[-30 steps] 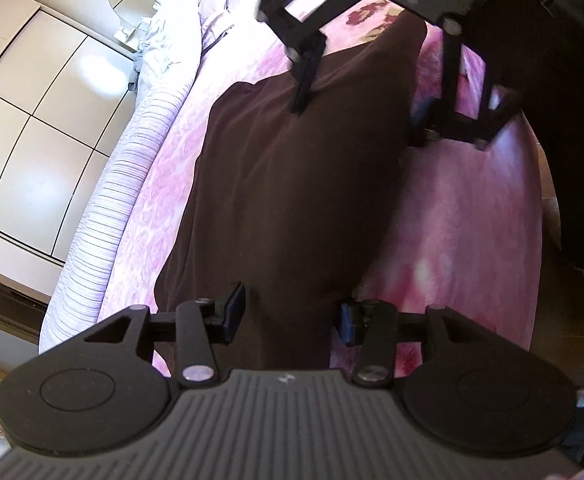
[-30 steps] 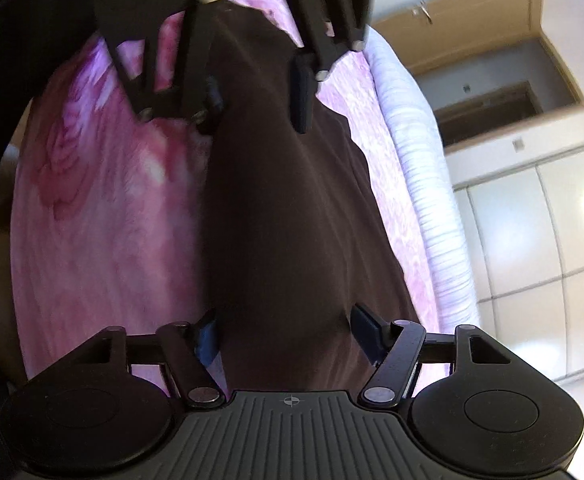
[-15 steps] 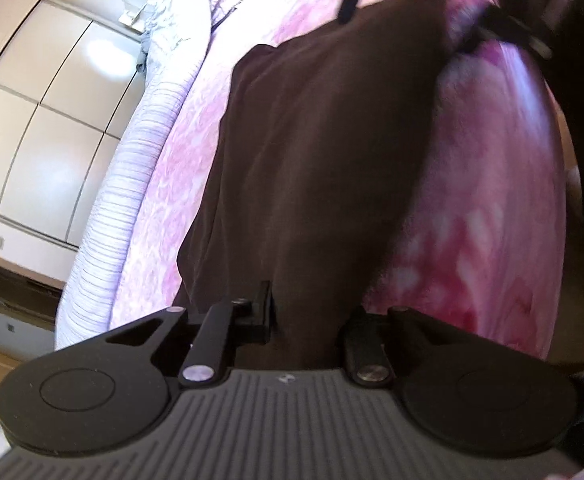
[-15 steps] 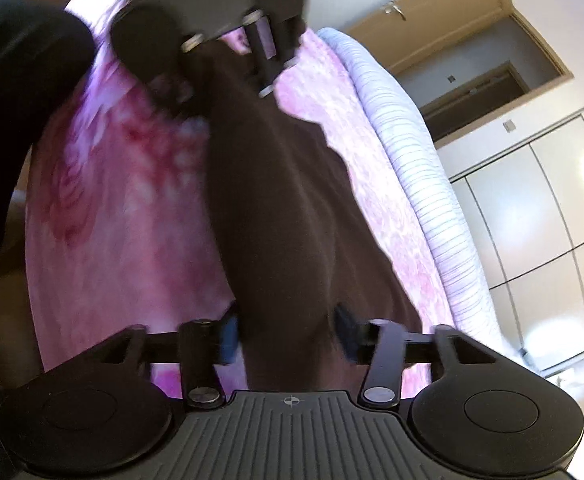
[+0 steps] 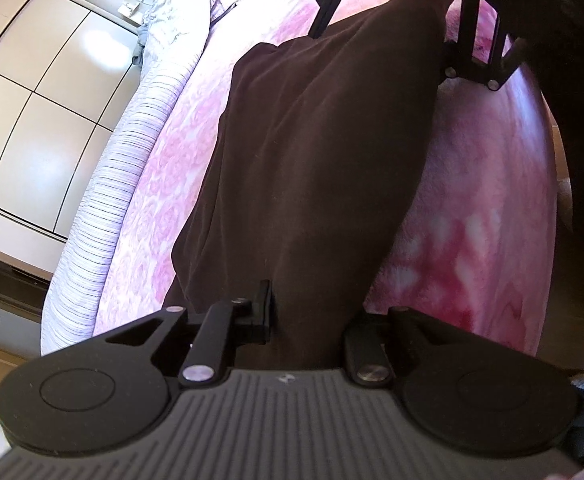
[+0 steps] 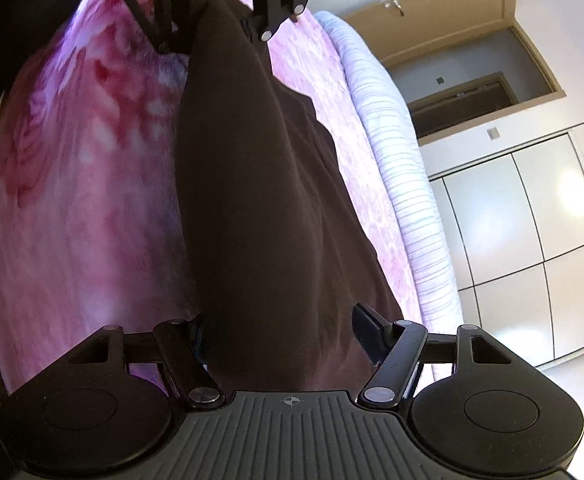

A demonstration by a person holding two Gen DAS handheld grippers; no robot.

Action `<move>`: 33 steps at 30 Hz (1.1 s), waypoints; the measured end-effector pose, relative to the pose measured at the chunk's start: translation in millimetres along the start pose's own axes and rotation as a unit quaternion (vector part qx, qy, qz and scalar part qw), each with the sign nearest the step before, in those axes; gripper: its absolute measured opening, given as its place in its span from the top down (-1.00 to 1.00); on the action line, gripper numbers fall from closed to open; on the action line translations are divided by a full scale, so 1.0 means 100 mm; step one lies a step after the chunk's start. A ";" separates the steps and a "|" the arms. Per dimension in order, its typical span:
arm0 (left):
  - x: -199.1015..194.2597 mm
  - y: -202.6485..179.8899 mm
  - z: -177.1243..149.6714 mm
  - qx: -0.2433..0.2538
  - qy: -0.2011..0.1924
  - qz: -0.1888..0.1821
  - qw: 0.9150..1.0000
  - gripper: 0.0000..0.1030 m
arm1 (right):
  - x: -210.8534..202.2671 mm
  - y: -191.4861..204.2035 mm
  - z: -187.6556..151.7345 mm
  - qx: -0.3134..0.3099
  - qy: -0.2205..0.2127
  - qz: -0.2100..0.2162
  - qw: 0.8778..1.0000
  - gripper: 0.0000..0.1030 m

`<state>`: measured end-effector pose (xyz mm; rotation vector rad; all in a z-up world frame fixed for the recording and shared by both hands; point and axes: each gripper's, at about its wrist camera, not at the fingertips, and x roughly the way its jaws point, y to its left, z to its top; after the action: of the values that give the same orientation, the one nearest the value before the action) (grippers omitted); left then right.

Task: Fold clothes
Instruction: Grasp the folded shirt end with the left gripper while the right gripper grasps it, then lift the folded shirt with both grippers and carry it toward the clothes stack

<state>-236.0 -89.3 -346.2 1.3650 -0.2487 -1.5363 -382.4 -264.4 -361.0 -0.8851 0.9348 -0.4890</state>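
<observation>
Dark garment (image 5: 312, 152) lengthwise across pink bedspread (image 5: 472, 200)

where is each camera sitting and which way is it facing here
Left wrist: sits on the left gripper, looking down along the dark brown garment on the pink bedspread toward the right gripper; jaws closed on the cloth.
Right wrist: sits on the right gripper, looking the opposite way along the same garment at the left gripper; its jaws are opening, cloth between them.
Shared: garment, bedspread, striped bedding, white wardrobe; each sees the other gripper.
</observation>
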 end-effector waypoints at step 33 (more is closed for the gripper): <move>-0.13 0.37 0.15 0.026 -0.026 0.008 0.999 0.79 | 0.00 -0.68 0.13 0.029 0.004 0.026 0.999 0.54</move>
<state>-231.0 -103.0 -307.2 1.3619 -0.3330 -1.5634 -370.9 -297.7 -301.1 -0.8044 0.9440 -0.4725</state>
